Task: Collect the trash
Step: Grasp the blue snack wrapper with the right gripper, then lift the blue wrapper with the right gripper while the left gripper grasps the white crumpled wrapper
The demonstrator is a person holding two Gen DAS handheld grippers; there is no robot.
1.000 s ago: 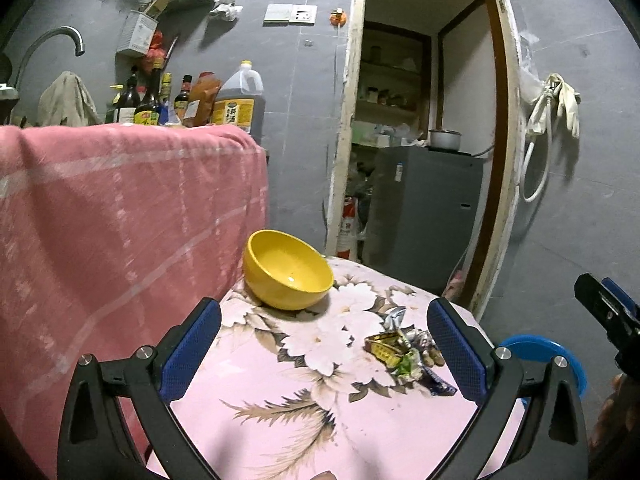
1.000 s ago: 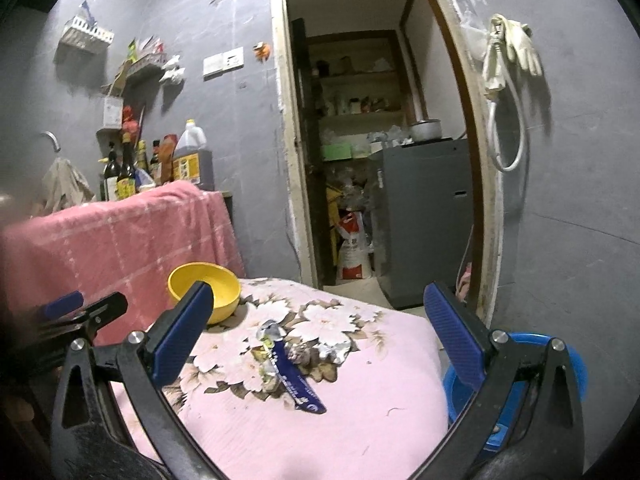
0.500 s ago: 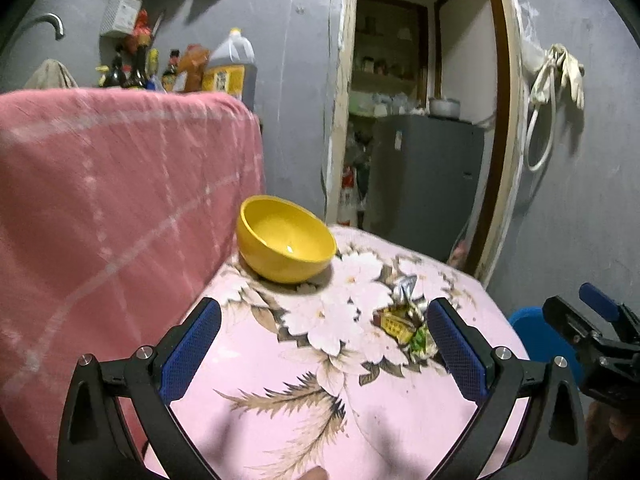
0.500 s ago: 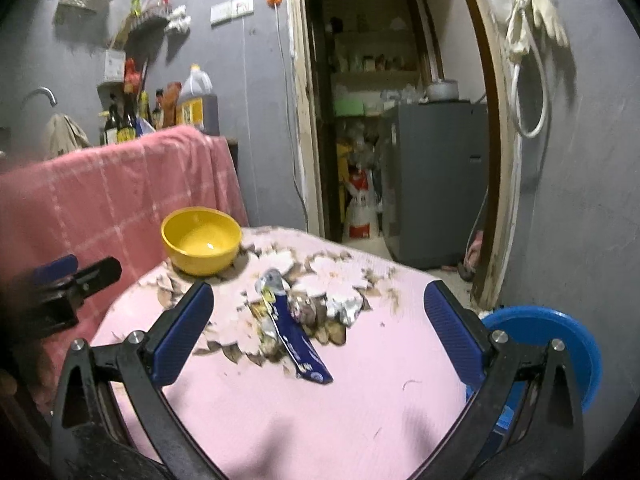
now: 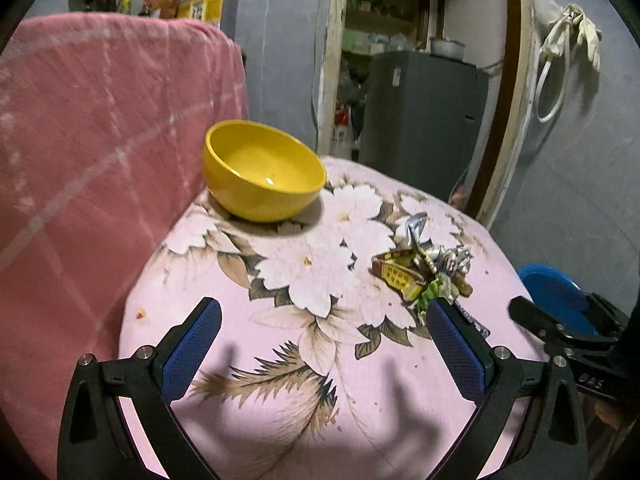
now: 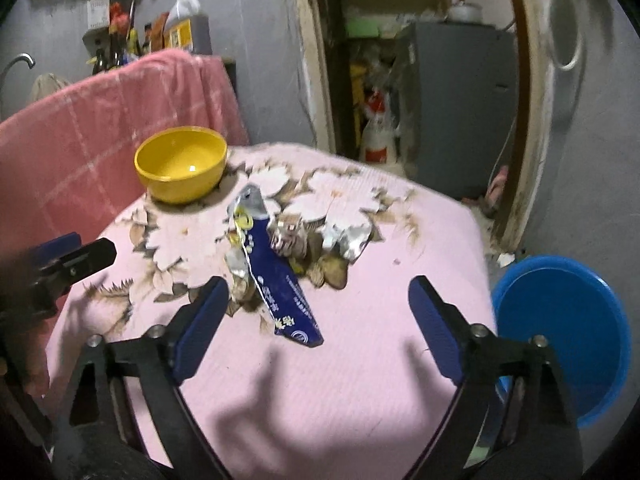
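Trash (image 6: 276, 264) is heaped near the middle of the table (image 6: 360, 360), toward its right edge: a long blue wrapper, crumpled foil, a yellow packet. A yellow bowl (image 6: 180, 164) stands at the far left corner, and a blue basin (image 6: 568, 328) is seen below the right edge. The approach step is judged to be in hand. The right gripper (image 6: 316, 316) is held wide open and empty just short of the blue wrapper; the left gripper (image 5: 320, 344) is likewise spread wide and empty. Next, a descent and a closing on the wrapper are called for.
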